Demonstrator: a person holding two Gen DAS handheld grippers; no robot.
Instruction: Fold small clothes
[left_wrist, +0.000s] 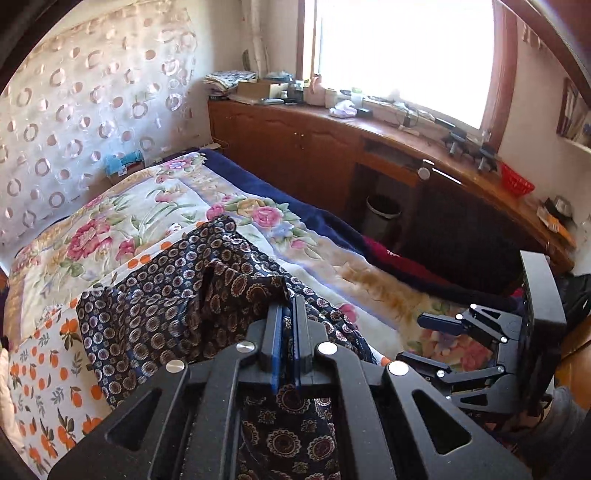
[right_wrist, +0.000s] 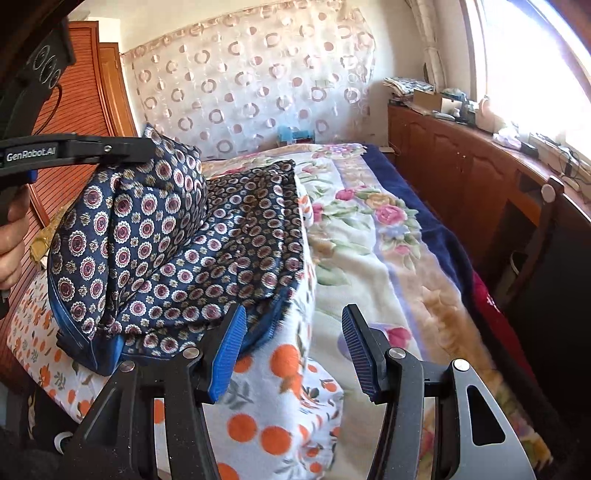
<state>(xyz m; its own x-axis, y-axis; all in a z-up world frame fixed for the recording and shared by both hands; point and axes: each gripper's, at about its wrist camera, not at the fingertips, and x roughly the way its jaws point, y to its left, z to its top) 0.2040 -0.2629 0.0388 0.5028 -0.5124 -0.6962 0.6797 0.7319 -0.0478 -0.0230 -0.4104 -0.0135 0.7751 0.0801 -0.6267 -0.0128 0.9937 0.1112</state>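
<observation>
So I'm pinching the navy patterned garment (left_wrist: 177, 295) in my left gripper (left_wrist: 288, 317), jaws pressed together on a fold and lifting it off the orange-print sheet (left_wrist: 40, 373), the rest draping toward 9 o'clock over the floral blanket (left_wrist: 229, 206). My right gripper (right_wrist: 295, 347) is hanging spread wide with nothing between the pads, the garment's hem sitting just at its 10 o'clock.

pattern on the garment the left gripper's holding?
Navy garment with round medallion print, white and maroon; clearest in right wrist view.
</observation>
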